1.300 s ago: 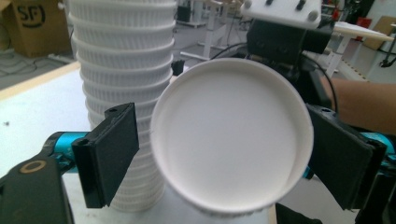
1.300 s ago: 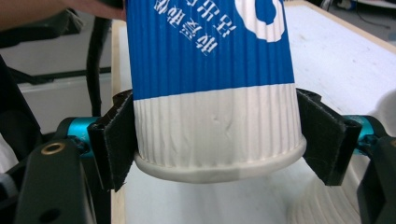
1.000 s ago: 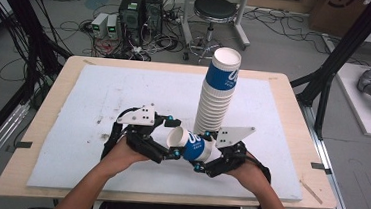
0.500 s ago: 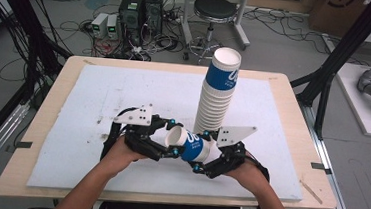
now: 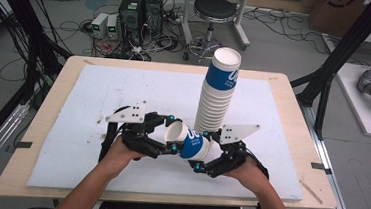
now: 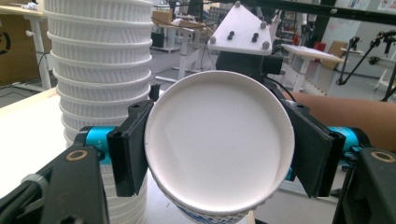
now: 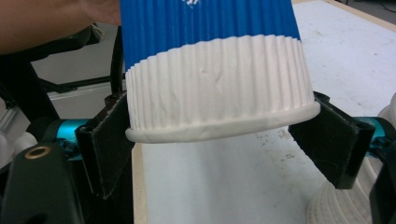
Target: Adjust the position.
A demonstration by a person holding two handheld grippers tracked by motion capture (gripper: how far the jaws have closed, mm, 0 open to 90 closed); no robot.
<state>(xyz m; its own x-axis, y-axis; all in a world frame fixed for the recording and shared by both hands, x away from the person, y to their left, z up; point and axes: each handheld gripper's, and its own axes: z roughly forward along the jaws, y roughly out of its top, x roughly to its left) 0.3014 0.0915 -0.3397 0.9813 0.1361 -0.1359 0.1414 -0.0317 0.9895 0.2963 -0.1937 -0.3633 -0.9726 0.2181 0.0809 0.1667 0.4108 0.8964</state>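
Both the left hand-held gripper and the right hand-held gripper clasp one blue-and-white paper cup sideways above the table, just beside the cup stack, so the handover seems underway and next one gripper must let go.

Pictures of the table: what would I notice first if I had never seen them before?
Probably the tall stack of paper cups leaning a little, near the middle of the white board. Just in front of it, one blue and white cup lies on its side in the air between the left gripper and the right gripper, its open mouth toward the left one.
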